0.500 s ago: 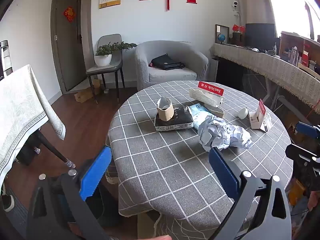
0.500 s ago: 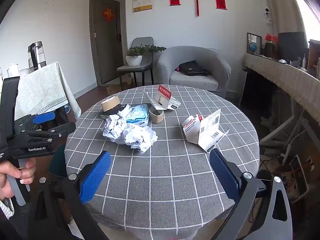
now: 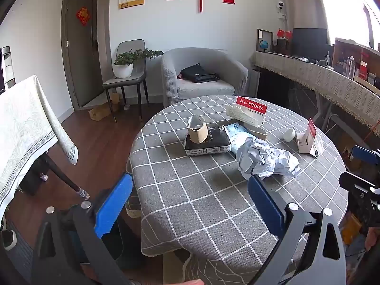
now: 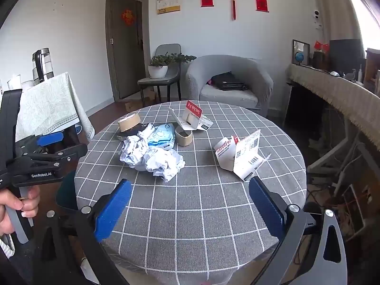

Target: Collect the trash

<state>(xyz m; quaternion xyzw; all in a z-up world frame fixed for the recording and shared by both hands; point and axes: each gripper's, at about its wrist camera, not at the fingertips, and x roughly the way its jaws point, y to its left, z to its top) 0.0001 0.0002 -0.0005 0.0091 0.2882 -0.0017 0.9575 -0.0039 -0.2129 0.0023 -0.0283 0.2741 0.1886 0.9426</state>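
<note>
Trash lies on a round table with a grey checked cloth (image 4: 213,213). Crumpled white paper (image 4: 152,156) (image 3: 263,159) sits mid-table beside a light blue packet (image 4: 161,135) (image 3: 237,133). A brown tape roll core (image 3: 197,130) (image 4: 129,122) rests on a dark packet (image 3: 209,142). A smaller cardboard ring (image 4: 183,137), red-and-white SanDisk packaging (image 4: 192,116) (image 3: 247,114) and an opened white card box (image 4: 239,156) (image 3: 308,140) lie around. My left gripper (image 3: 187,204) is open and empty, above the table's near left edge. My right gripper (image 4: 190,206) is open and empty, above the table's near edge.
A grey armchair (image 3: 201,80) with a black bag stands behind the table. A chair with a potted plant (image 3: 123,66) is by the door. A cloth-covered table (image 3: 21,123) stands left, a fringed sideboard (image 3: 332,85) right. Wooden floor lies left of the round table.
Both grippers have shifted only slightly; the trash has not moved and both grippers remain open.
</note>
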